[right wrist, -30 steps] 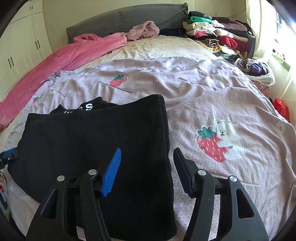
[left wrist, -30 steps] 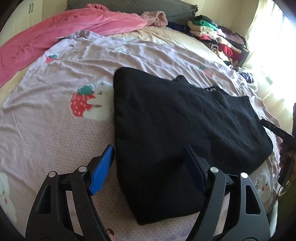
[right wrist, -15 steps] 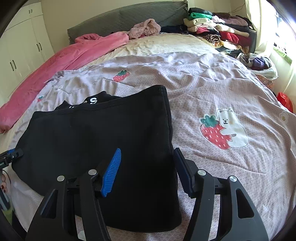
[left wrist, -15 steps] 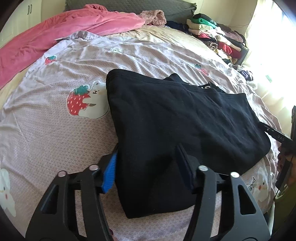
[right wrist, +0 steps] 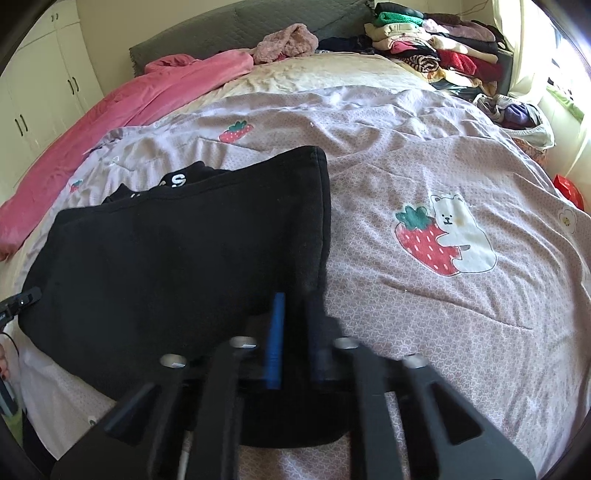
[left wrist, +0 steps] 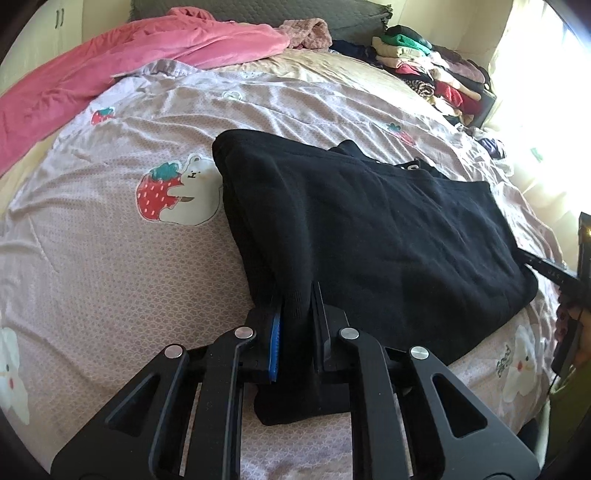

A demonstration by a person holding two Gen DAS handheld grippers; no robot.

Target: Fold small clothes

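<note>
A black garment [left wrist: 369, 229] lies folded flat on the lilac bedspread [left wrist: 110, 258]. It also shows in the right wrist view [right wrist: 177, 251], with white lettering at its far edge. My left gripper [left wrist: 295, 314] is shut on the garment's near left corner, with black cloth pinched between its blue pads. My right gripper [right wrist: 293, 321] is shut on the garment's near right edge, with cloth between the pads; that view is blurred near the fingers. The right gripper's tip [left wrist: 546, 269] shows at the right edge of the left wrist view.
A pink blanket [left wrist: 110, 62] lies along the far left of the bed. A stack of folded clothes [left wrist: 424, 62] sits at the far right by the window. A dark headboard [right wrist: 236, 26] stands behind. A laundry bag [right wrist: 517, 114] sits beside the bed on the right.
Both grippers moved forward onto the garment's near edge and closed on it. They were open a second ago. The left corner is now lifted slightly.
</note>
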